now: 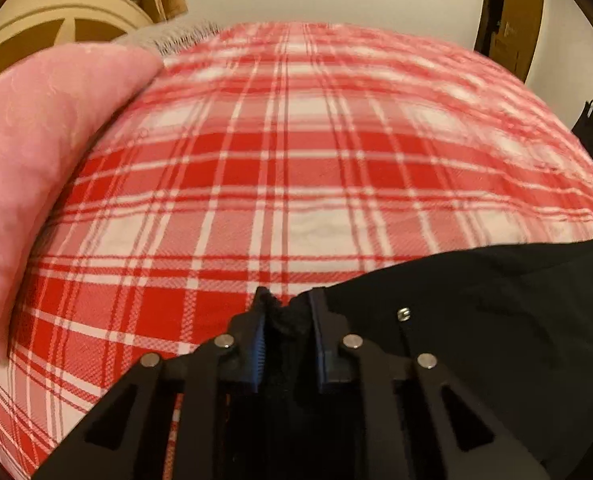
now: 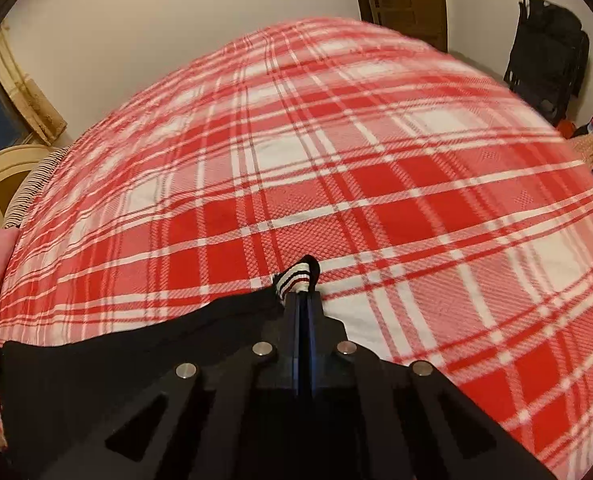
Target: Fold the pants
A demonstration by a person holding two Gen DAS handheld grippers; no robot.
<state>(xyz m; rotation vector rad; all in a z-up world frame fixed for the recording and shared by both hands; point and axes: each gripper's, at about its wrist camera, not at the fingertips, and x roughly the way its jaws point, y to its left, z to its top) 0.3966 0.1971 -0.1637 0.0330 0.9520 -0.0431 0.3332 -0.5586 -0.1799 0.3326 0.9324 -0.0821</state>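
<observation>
- Black pants [image 1: 496, 292]: lie at the near edge of the bed, stretched between the two grippers; in the left wrist view the dark cloth runs from the fingers off to the right, and in the right wrist view [image 2: 136, 344] it runs from the fingers off to the left.
- Striped trim [image 2: 294, 278]: a white band with dark and red lines at the pants' edge, standing up just past the right fingertips.
- Small metal stud [image 1: 403, 314]: set in the black cloth just right of the left fingers.
- Left gripper [image 1: 286, 304]: fingers partly closed on a bunched fold of the pants; black cloth fills the narrow gap between the blue pads.
- Right gripper [image 2: 305, 300]: fingers pressed almost together, pinching the pants edge at the striped trim.
- Plaid bedspread [image 1: 296, 160]: red and white checks covering the bed [image 2: 336, 160] beneath the pants; the far part is blurred.
- Pink pillow [image 1: 44, 160]: lies on the left side of the bedspread, well apart from the pants.
- Cream headboard [image 1: 56, 12]: curved, behind the pillow.
- White wall [image 2: 176, 20]: behind the bed.
- Black bag-like item [image 2: 544, 60]: stands against the wall to the right; what it is cannot be told.
</observation>
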